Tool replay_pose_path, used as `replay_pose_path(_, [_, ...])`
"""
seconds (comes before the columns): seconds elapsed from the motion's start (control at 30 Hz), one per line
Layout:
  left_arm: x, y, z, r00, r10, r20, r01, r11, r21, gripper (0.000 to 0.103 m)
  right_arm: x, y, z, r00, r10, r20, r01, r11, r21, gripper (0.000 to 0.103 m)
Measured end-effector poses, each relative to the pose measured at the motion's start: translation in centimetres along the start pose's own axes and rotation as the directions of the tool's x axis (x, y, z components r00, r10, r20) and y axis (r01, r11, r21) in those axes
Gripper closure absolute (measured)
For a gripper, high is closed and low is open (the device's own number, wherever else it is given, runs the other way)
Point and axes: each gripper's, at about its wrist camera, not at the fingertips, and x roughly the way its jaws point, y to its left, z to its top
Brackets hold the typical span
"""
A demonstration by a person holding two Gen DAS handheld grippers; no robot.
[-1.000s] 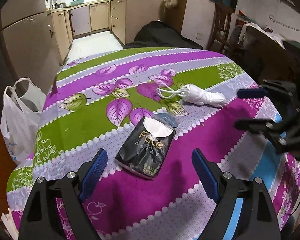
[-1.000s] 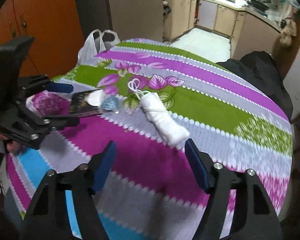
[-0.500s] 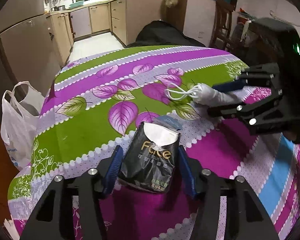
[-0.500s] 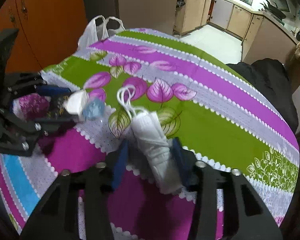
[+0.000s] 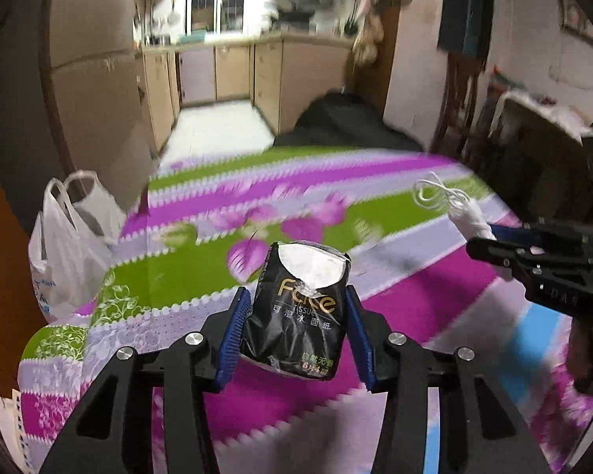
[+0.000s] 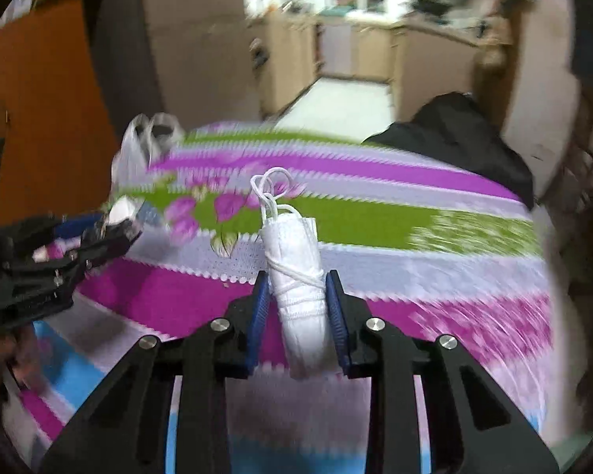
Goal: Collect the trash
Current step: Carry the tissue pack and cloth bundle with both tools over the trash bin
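A black tissue pack (image 5: pixel 296 316) with a torn white top sits between the blue pads of my left gripper (image 5: pixel 296 296). The jaws are closing on its sides and it hangs just above the flowered tablecloth (image 5: pixel 415 308). A rolled white face mask (image 6: pixel 296 245) bound by its ear loops is pinched by my right gripper (image 6: pixel 297 278), whose jaws are closing too. The mask is lifted off the cloth. In the left wrist view the mask (image 5: pixel 468 217) pokes out of the right gripper (image 5: pixel 490 237) at the right edge. The right wrist view is blurred.
A white plastic bag (image 5: pixel 71 245) stands open off the table's left edge, also seen as the bag (image 6: pixel 138 146) at the far left. A black heap (image 5: pixel 344 122) lies beyond the table's far edge. Kitchen cabinets line the back. A hand (image 6: pixel 4 355) holds the left tool.
Both grippers came down around their items and closed: the left on the tissue pack, the right on the rolled mask. Both items have since risen off the cloth.
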Motion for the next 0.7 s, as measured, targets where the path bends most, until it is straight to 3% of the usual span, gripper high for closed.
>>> replay_pose_path(0.13, [-4.9,-4.4,0.6,0.994,-0.037,0.100,0.037,0.999,0.004,0.055,-7.6,-1.3,-1.5,0.988,-0.084,0.126,0.074,0.994,0.078,0.075])
replay_pose_path(0.27, [-8.1,-9.2,1.4,0.981,-0.122,0.148,0.121,0.992,0.016,0.055,-14.3,-3.7,-3.4,0.965,-0.183,0.189,0.154,0.976,0.156,0.075])
replay_pose_path(0.47, [-10.7,-18.8,2.3,0.952,-0.262,0.158,0.250,0.964,0.091,0.054,-20.9,-7.5,-6.8,0.934,-0.302,0.191,0.257,0.939,0.227,0.075])
replay_pose_path(0.7, [-12.0,-30.8,2.5,0.909,-0.400,0.119,0.376,0.908,0.183,0.054,-27.1,-12.8,-10.8,0.891,-0.423,0.168,0.357,0.878,0.318,0.075])
